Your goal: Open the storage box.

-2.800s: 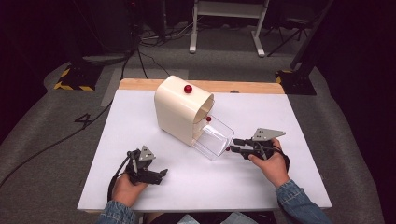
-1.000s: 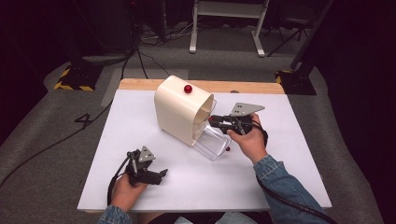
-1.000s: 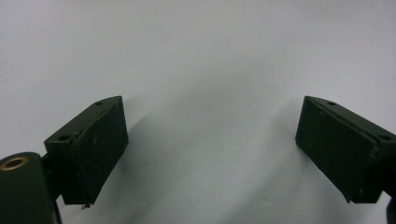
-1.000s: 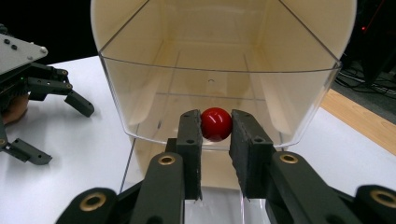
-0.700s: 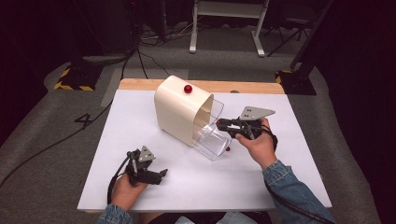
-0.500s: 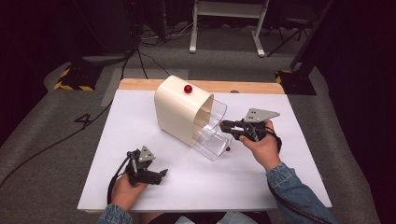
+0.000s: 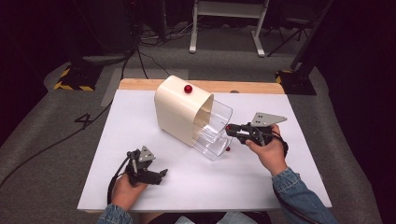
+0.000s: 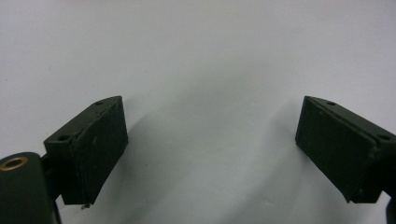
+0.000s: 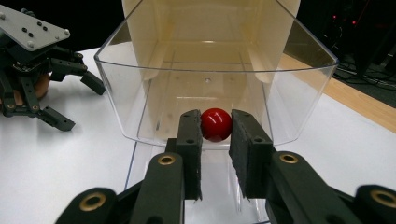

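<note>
High view: a white tabletop (image 7: 140, 121) spans the middle of the frame, with a cream cabinet (image 7: 180, 109) standing at its centre. Two clear drawers project from the cabinet's right-hand face; the upper drawer (image 7: 217, 114) is drawn out above the lower drawer (image 7: 212, 147). A red knob (image 7: 187, 88) sits on the cabinet's top, and another small red knob (image 7: 227, 149) marks the front of the lower drawer.

Right of centre, the right claw (image 7: 229, 130) meets the front wall of the upper drawer. In the right gripper view its jaws are closed tight on a red ball-shaped knob (image 9: 216, 124), centre frame, mounted on the drawer's clear front wall (image 9: 154, 102); the drawer's inside holds nothing visible.

Lower left in the high view, the left claw (image 7: 161, 175) rests on the tabletop, well apart from the cabinet. In the left gripper view its jaws stand wide apart over bare white surface, gripping nothing.
</note>
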A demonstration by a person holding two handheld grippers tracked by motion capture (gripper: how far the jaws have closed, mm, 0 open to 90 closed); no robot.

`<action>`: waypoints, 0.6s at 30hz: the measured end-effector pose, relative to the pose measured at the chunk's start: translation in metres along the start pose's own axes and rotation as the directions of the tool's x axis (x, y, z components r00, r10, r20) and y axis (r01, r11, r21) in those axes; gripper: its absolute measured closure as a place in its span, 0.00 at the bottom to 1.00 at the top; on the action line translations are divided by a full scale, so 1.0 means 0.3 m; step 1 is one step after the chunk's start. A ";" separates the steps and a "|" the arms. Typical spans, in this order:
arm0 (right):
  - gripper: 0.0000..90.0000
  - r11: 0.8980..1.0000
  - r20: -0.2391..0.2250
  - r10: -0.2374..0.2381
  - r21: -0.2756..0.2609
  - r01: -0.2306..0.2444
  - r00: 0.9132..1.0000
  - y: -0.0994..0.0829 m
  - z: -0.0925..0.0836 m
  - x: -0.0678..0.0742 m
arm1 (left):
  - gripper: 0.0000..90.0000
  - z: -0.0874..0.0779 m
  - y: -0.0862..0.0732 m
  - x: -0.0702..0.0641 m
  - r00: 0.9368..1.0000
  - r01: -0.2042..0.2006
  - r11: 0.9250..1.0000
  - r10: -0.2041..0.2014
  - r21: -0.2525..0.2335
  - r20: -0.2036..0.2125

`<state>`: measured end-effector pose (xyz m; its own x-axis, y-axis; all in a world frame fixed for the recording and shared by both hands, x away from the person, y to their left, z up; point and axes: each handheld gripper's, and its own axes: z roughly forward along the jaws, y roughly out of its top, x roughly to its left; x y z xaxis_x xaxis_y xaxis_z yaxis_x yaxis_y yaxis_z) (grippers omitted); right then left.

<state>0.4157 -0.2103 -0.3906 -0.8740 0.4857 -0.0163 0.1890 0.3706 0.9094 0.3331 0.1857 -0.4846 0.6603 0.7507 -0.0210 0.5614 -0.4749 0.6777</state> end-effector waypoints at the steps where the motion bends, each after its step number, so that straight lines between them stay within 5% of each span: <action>1: 0.83 1.000 -0.001 0.002 0.002 -0.002 1.000 -0.003 -0.001 0.000 | 0.11 0.000 0.000 0.000 1.000 0.000 1.000 0.000 0.000 0.000; 18: 0.68 0.998 -0.010 0.068 0.011 -0.068 0.998 -0.066 -0.007 -0.021 | 0.11 0.001 0.000 -0.001 1.000 0.003 1.000 -0.003 -0.002 0.000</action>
<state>0.4165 -0.2222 -0.4077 -0.8636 0.5018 0.0495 0.2527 0.3457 0.9037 0.3330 0.1854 -0.4847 0.6587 0.7521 -0.0227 0.5625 -0.4721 0.6788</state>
